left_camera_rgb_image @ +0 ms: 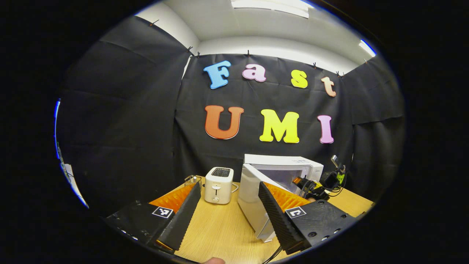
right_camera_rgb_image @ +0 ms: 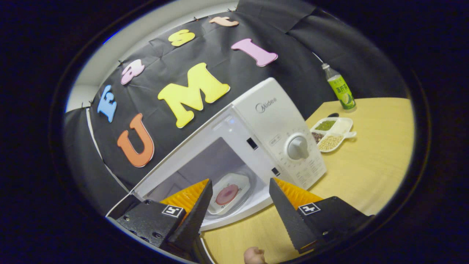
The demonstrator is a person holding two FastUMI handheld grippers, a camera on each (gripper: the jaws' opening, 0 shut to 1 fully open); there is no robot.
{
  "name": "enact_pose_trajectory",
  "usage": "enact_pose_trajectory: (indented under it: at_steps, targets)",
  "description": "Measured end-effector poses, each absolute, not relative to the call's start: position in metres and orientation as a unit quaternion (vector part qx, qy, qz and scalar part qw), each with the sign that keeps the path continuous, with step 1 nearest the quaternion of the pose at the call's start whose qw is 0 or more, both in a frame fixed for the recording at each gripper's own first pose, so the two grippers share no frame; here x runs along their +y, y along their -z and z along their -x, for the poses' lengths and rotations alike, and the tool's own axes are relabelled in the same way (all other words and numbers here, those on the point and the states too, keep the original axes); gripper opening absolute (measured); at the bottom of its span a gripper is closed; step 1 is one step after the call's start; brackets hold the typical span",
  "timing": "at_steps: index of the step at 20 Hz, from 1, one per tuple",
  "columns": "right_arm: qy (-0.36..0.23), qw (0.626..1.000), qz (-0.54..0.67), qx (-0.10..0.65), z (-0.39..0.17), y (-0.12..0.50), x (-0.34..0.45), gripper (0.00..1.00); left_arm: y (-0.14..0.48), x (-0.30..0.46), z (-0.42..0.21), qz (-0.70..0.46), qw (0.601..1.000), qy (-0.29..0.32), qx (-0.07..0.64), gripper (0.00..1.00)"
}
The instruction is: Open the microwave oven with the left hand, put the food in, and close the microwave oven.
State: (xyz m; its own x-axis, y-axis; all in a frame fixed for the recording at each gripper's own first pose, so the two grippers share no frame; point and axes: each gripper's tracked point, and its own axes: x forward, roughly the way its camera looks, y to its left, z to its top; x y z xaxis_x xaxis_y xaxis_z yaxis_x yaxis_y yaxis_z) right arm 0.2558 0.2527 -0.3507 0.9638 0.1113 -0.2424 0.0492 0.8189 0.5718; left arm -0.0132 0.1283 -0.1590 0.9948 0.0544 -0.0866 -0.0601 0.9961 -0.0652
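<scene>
Microwave [right_camera_rgb_image: 271,128]: white, door [left_camera_rgb_image: 253,198] swung open, standing on your wooden table. Food [right_camera_rgb_image: 227,193]: pink round on a white plate [right_camera_rgb_image: 240,183], lying inside the cavity.

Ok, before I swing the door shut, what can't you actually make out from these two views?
- Microwave cavity floor, right gripper view: the right hand-held gripper fingers cover the plate's edges, so its seating is unclear.
- Food: too small to identify.
- Door, left gripper view: the left hand-held gripper finger hides its lower edge, and the handle can't be made out.
- Other hand-held gripper by the microwave opening, left gripper view: too small to tell its state.
</scene>
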Motion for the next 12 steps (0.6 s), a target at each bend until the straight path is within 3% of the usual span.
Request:
enact_pose_trajectory:
  at_steps: [3,7,8,10,12]
  targets:
    - [-0.02,0.959,-0.26,0.109,-0.232,0.323,0.225,0.99,0.166,0.125,0.009,0.026,0.998,-0.016,0.048,0.95]
    - [-0.069,0.966,-0.234,0.092,-0.186,0.279,0.2,0.99,0.174,0.117,0.002,0.023,0.998,0.001,0.055,0.92]
    - [-0.082,0.966,-0.229,0.088,-0.173,0.267,0.193,0.99,0.175,0.115,0.001,0.023,0.998,0.007,0.052,0.99]
    - [-0.098,0.97,-0.21,0.075,-0.144,0.243,0.17,0.99,0.182,0.104,0.0,0.019,0.998,0.032,0.056,0.51]
    - [-0.097,0.976,-0.184,0.058,-0.117,0.22,0.141,0.99,0.188,0.097,-0.002,0.012,0.997,0.056,0.056,0.45]
